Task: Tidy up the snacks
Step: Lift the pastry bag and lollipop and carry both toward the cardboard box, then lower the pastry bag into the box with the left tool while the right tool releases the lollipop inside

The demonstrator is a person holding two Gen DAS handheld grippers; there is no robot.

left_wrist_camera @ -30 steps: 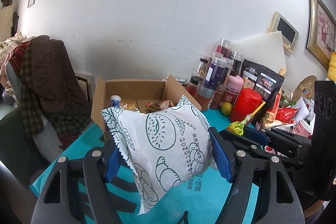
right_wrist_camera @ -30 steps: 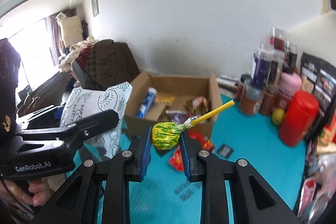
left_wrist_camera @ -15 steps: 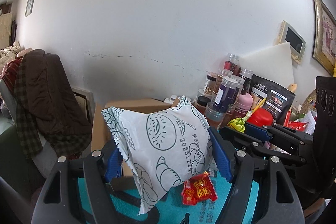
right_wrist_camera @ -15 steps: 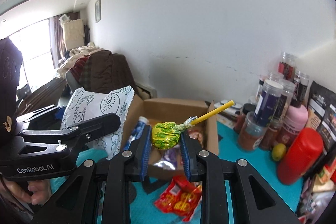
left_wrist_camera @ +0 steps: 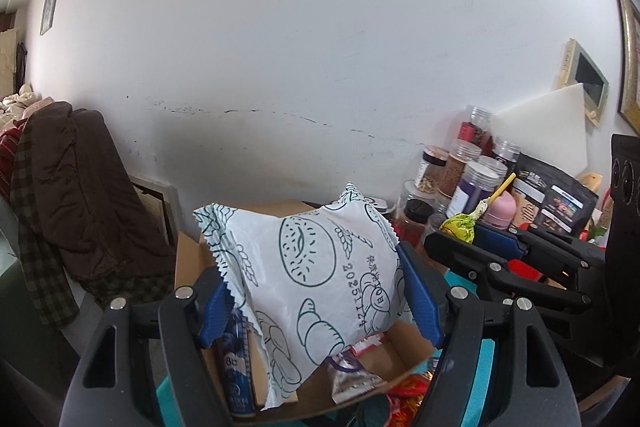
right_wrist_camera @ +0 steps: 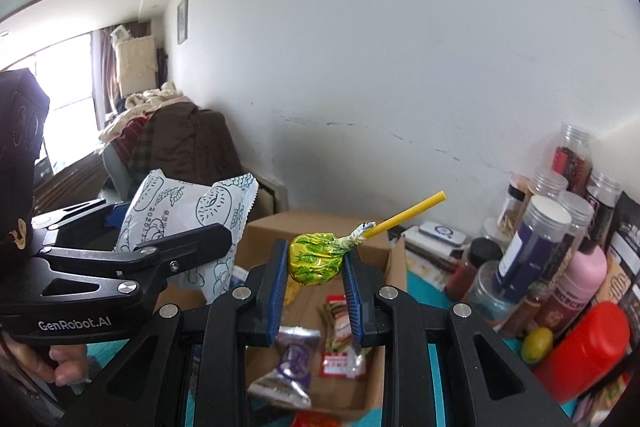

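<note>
Left claw (left_wrist_camera: 320, 291) spread wide, blue pads pressed on both edges of a white bread packet (left_wrist_camera: 316, 275) printed with pastry drawings, packet tilted, upper corner toward 1 o'clock

Right claw (right_wrist_camera: 316, 279) narrowed to a small gap, clamped on the yellow-green wrapped head of a lollipop (right_wrist_camera: 318, 259), yellow stick pointing toward 2 o'clock

Just beyond and below both claws, an open cardboard box (right_wrist_camera: 394, 267) on the teal tabletop (right_wrist_camera: 418, 285); inside, a silver-purple sachet (right_wrist_camera: 290, 367), a red-and-green packet (right_wrist_camera: 340, 339), and a blue tube (left_wrist_camera: 236, 367) at 7 o'clock under the bread packet

At 6 o'clock, nearer than the box front, a red wrapper (left_wrist_camera: 408, 395) on the tabletop

Farther, at 3 o'clock, a red canister (right_wrist_camera: 584, 351), a lime (right_wrist_camera: 538, 345), a pink bottle (right_wrist_camera: 580, 275) and clustered clear jars (right_wrist_camera: 536, 239)

At 10 o'clock, a brown coat (left_wrist_camera: 80, 195) draped on a chair, white wall behind
</note>
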